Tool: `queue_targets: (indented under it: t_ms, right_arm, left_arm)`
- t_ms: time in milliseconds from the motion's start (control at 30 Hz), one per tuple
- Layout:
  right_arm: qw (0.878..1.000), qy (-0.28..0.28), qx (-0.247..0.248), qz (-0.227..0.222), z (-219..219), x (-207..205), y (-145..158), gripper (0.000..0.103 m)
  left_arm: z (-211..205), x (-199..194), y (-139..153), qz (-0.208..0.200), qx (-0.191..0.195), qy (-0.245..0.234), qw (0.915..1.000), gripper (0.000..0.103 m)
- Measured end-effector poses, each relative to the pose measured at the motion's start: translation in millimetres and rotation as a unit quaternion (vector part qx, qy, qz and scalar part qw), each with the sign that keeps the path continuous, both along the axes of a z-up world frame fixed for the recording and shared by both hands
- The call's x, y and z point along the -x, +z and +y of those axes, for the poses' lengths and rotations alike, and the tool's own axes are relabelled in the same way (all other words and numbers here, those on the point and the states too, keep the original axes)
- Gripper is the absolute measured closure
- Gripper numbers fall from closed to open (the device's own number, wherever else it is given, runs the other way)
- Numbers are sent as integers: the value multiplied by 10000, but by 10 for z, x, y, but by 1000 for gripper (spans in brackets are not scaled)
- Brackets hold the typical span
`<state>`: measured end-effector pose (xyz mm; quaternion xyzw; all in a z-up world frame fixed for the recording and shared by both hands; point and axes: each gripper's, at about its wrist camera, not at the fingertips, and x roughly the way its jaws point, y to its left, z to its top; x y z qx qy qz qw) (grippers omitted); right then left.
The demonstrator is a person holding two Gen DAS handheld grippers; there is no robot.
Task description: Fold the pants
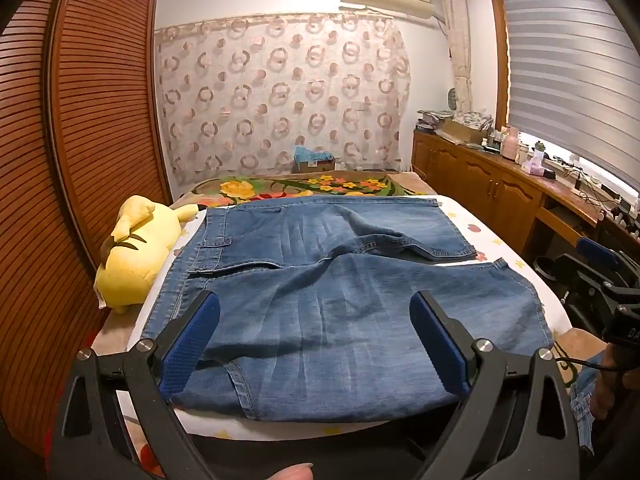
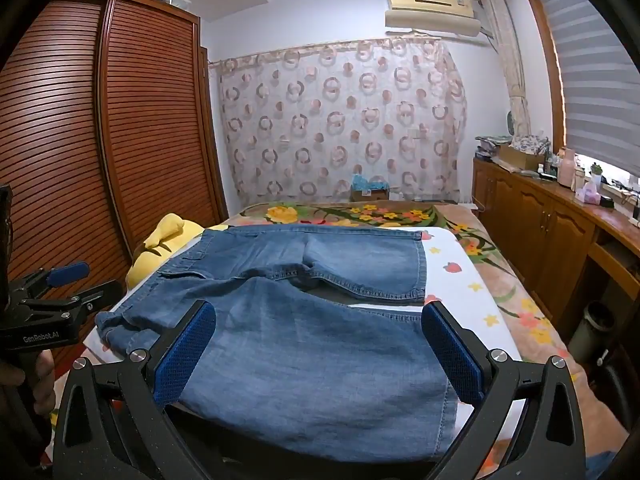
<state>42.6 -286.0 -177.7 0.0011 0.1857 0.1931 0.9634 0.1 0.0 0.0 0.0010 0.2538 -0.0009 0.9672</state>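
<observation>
Room: a bedroom seen from the near end of the bed, with both cameras looking along it toward the far wall.
Wardrobe (image 2: 100,140): tall, brown, with slatted doors; it fills the left side.
Curtain (image 1: 280,100): it covers the far wall behind the bed and has a pattern of pink and brown rings.
Window blind (image 1: 568,72): grey and striped, on the right side, above a long wooden cabinet (image 1: 480,184) with many small things on its top.
Air conditioner (image 2: 432,10): cream colour, high on the far wall, near the right corner.
Bed (image 2: 532,320): a blanket with flowers covers it, and a white sheet (image 2: 460,276) with small stars and fruits lies on the near part.
Pants (image 1: 320,280): blue denim, spread flat on the white sheet. The waistband is at the left and the legs go to the right. One leg lies far and one near, and the near leg reaches the near edge of the bed.
Plush toy (image 1: 132,252): yellow, lying on the left edge of the bed, just beside the waistband.
Left gripper (image 1: 316,344): black frame with blue pads; the jaws stand wide, above the near leg close to the waist end. Nothing is held between the pads.
Right gripper (image 2: 320,352): the same kind; the jaws are also wide, above the near leg more to the right. It grips nothing.
</observation>
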Motion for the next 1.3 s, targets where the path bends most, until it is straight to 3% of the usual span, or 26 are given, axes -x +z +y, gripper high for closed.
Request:
queue_targets:
  t_ms: [1300]
  right_arm:
    - [10000, -29, 4, -19, -23, 18, -2, 0]
  left_arm:
    - [1, -11, 0, -29, 10, 5, 10000, 7]
